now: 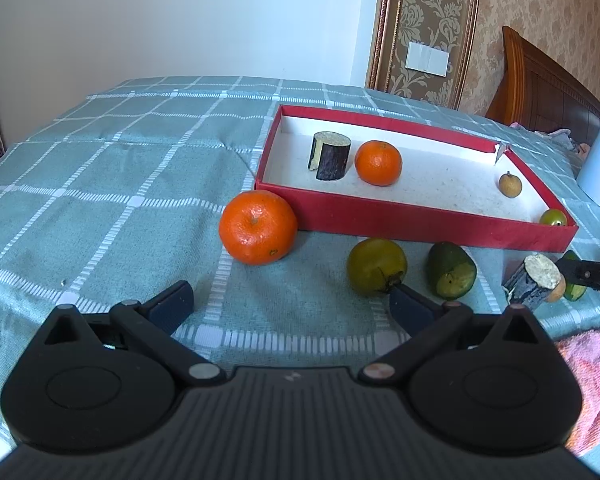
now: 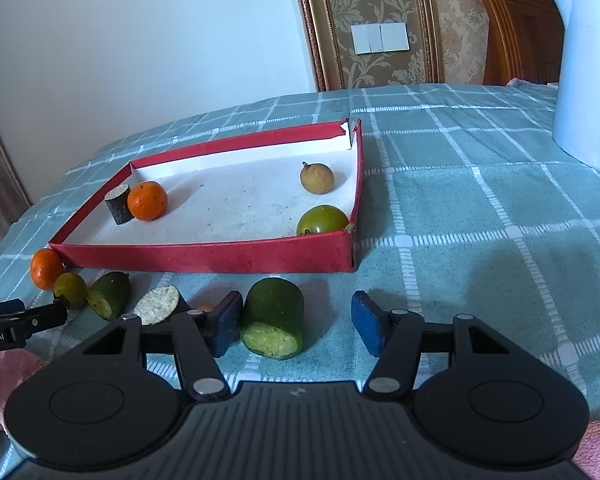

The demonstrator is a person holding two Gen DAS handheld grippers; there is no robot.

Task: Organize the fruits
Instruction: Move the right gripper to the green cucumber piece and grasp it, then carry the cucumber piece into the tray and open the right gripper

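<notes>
My right gripper (image 2: 294, 326) is spread wide and empty, low over the checked cloth (image 2: 460, 220), with a cut green fruit chunk (image 2: 273, 322) between my fingers, nearer the left pad. It lies on its side just in front of the red tray (image 2: 204, 256), cut face toward me. I judge it firm, fairly light, with smooth skin that may slip, so I would pinch across the rounded sides, not the moist cut end. My left gripper (image 1: 290, 306) is also open and empty, near a yellow-green fruit (image 1: 376, 266).
</notes>
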